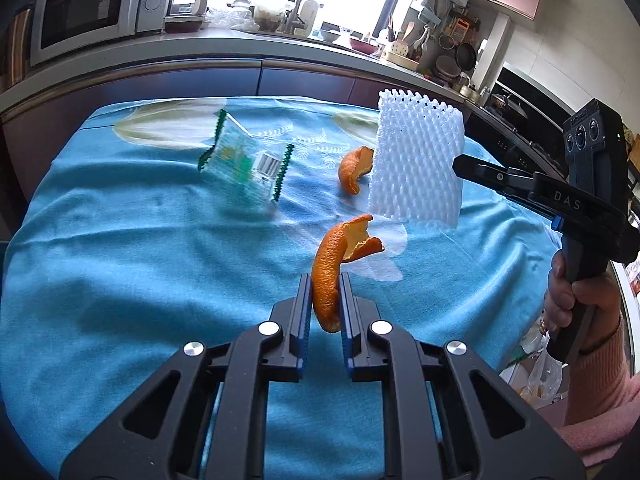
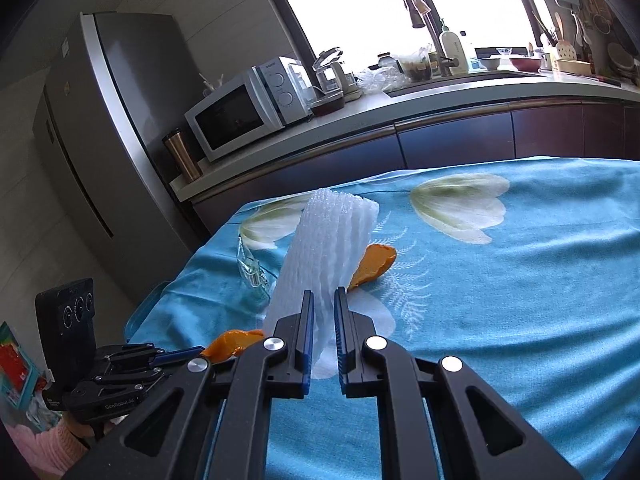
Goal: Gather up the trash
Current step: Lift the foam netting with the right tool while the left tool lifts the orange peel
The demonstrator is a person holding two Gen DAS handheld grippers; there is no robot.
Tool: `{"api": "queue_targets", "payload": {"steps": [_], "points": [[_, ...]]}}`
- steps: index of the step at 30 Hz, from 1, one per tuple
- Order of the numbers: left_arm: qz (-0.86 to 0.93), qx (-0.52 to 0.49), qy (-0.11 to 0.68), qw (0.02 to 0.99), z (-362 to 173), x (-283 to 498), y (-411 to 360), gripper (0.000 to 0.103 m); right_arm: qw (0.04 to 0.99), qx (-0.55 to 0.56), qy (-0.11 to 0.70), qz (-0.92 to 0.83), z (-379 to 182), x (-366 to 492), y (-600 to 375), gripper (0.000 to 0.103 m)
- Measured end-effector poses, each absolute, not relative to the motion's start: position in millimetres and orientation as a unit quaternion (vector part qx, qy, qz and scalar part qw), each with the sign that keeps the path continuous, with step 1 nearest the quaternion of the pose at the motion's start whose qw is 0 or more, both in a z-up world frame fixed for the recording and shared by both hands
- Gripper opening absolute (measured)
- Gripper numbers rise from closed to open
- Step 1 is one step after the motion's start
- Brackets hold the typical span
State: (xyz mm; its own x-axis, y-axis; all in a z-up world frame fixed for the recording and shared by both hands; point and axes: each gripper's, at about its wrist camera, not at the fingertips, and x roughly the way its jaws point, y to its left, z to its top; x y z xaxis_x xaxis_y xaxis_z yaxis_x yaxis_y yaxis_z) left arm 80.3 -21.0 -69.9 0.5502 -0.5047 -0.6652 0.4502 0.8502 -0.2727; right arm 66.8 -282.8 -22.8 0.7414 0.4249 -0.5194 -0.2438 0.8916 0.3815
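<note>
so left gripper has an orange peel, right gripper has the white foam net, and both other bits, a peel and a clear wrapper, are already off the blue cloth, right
Not quite. The left wrist view shows the second orange peel and clear wrapper still lying on the blue cloth. The rest holds: left gripper grips an orange peel, right gripper the white foam net.

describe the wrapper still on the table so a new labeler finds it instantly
Start at the blue flowered tablecloth. On its far left part, left of the loose orange peel, lies a clear plastic wrapper. Only it has green zigzag edges and a barcode.
</note>
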Motion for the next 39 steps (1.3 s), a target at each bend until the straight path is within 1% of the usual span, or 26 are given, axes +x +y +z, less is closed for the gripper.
{"api": "queue_targets", "payload": {"steps": [12,39], "points": [[-0.228,-0.072,0.366,0.899,-51.0,59.5,40.5,0.013,0.913,0.128,0.304,0.241,-13.1,71.1,-233.0,0.009],[-0.102,-0.147,0.331,0.926,-38.8,30.1,168.8,0.013,0.867,0.091,0.332,0.361,-14.7,110.5,-113.4,0.009]]}}
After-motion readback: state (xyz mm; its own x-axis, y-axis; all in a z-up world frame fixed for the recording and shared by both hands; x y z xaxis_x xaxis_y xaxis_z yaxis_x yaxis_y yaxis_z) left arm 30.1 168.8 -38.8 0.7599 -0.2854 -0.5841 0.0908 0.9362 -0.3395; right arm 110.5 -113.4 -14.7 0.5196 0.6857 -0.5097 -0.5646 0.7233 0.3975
